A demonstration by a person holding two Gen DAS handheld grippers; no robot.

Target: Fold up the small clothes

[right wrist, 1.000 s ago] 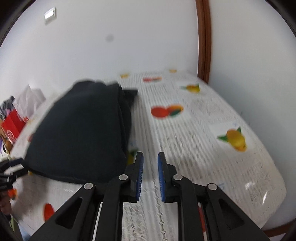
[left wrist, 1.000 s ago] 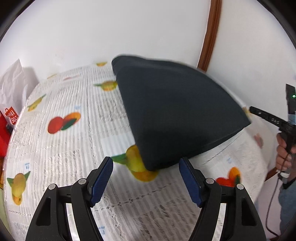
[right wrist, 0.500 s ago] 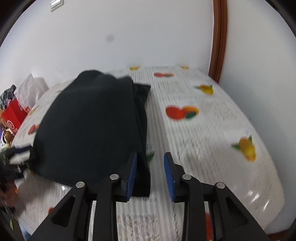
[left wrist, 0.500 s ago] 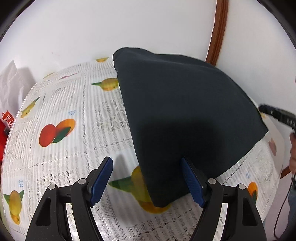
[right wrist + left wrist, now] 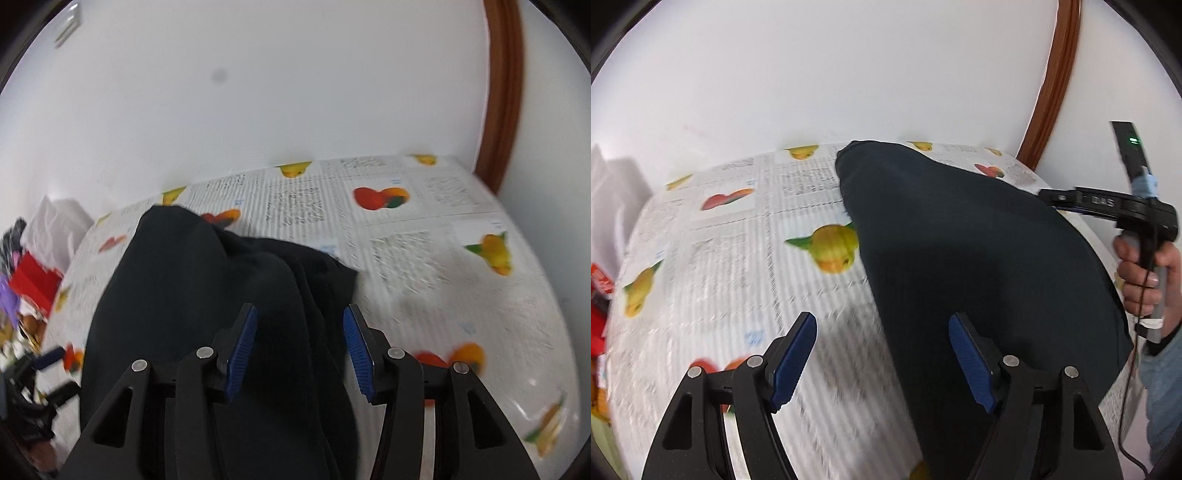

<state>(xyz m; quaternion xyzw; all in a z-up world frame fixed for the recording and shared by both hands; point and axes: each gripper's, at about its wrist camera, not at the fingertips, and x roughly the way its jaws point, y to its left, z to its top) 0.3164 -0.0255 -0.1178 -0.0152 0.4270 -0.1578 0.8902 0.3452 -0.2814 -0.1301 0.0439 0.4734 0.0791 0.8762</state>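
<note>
We had the dark garment (image 5: 979,258) lying on the fruit-print table (image 5: 720,258), partly folded. Our left tool (image 5: 882,354) stood wide open, holding nothing, over the cloth's near edge, while our right tool (image 5: 299,343) was opening over the bunched fold, apparently so both could take hold.

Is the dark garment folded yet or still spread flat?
Folded at least once: in the right wrist view the garment shows stacked layers with edges running along its right side on the tablecloth.
</note>
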